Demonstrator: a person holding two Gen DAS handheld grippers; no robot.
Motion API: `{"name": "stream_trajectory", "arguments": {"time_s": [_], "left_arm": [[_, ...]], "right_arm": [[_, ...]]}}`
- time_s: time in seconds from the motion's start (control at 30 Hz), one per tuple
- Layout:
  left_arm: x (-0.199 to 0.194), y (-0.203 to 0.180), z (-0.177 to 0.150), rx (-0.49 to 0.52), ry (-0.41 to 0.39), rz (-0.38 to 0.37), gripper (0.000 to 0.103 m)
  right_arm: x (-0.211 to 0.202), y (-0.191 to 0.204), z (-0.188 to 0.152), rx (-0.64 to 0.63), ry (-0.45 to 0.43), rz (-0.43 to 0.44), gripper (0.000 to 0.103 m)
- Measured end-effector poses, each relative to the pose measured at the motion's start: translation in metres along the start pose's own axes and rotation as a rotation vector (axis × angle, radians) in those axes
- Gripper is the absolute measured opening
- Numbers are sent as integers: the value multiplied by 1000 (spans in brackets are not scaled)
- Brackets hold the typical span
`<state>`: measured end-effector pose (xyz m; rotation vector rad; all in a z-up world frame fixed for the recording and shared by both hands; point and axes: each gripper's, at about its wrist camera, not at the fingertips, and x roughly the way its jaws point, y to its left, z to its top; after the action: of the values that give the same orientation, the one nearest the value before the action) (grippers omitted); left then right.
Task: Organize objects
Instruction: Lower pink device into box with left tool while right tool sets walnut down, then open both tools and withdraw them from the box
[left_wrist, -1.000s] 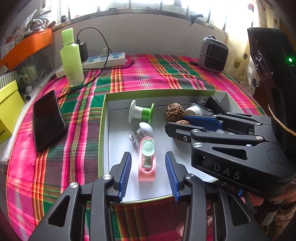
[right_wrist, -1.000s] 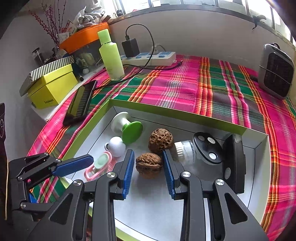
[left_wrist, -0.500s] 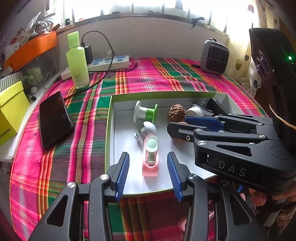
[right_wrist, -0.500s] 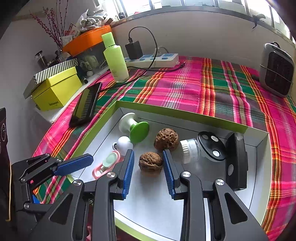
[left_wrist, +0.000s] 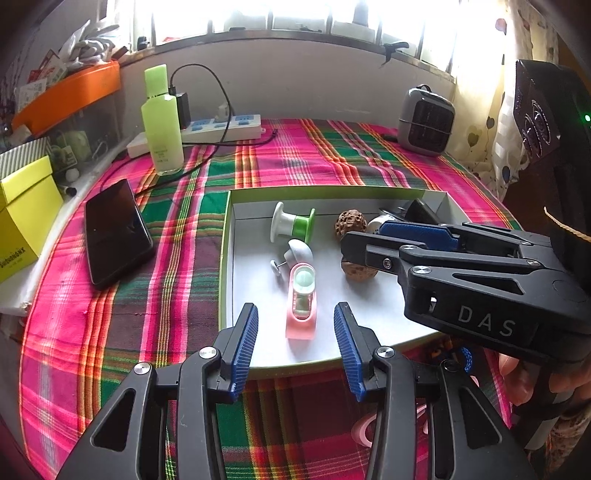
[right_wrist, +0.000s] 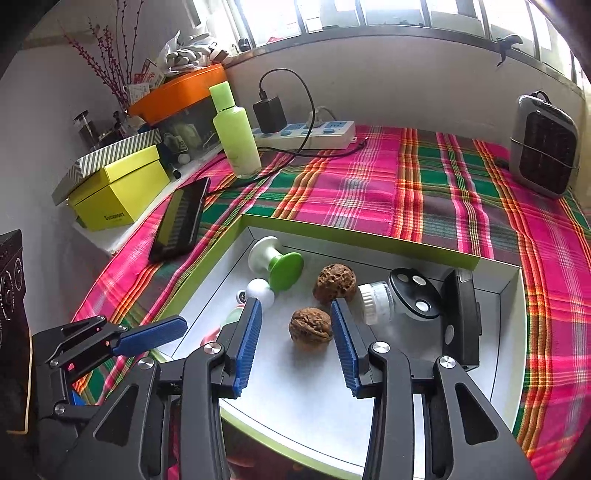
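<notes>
A green-rimmed white box (left_wrist: 224, 258) (right_wrist: 354, 236) on the plaid cloth holds a pink case (left_wrist: 302, 302), a white-and-green spool (left_wrist: 291, 223) (right_wrist: 275, 260), a white pin (left_wrist: 297, 253), two walnuts (right_wrist: 311, 328) (right_wrist: 335, 283), a white jar (right_wrist: 376, 302) and black parts (right_wrist: 458, 314). My left gripper (left_wrist: 293, 343) is open and empty, above the box's near edge, with the pink case beyond its fingers. My right gripper (right_wrist: 295, 349) is open and empty, with the near walnut just beyond its fingertips. It also shows in the left wrist view (left_wrist: 406, 240).
A black phone (left_wrist: 114, 232) lies left of the box. A green bottle (left_wrist: 162, 122), power strip (left_wrist: 221, 127) with charger, yellow box (left_wrist: 22, 210) and orange bin (left_wrist: 70, 92) stand at back left. A small heater (left_wrist: 424, 120) stands at back right.
Both grippers have pulled back and up from the box, still open. The pink case and the near walnut, which lay between the fingers, now lie beyond the tips.
</notes>
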<state>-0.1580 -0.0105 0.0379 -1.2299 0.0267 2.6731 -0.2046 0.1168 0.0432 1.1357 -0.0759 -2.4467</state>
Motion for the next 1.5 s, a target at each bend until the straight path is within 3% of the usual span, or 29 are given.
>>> {"name": "stream_trajectory", "arguments": {"time_s": [0.47,0.97,1.1,1.5], "left_arm": [[-29,3,-11,1,-49,24,43],[-48,9,-33,-24,-51,14,44],[-48,15,-40,-42,-40,4,44],[-46,22,-55,-68,-7,-13,44]], "right_arm": [[-37,7,-22,26,-48,-24,41],[-74,14,-63,45,-71,-67,41],[-79,14,-75,58,-58,-111,41],[-71,24,-101,106,-2,-95,41]]}}
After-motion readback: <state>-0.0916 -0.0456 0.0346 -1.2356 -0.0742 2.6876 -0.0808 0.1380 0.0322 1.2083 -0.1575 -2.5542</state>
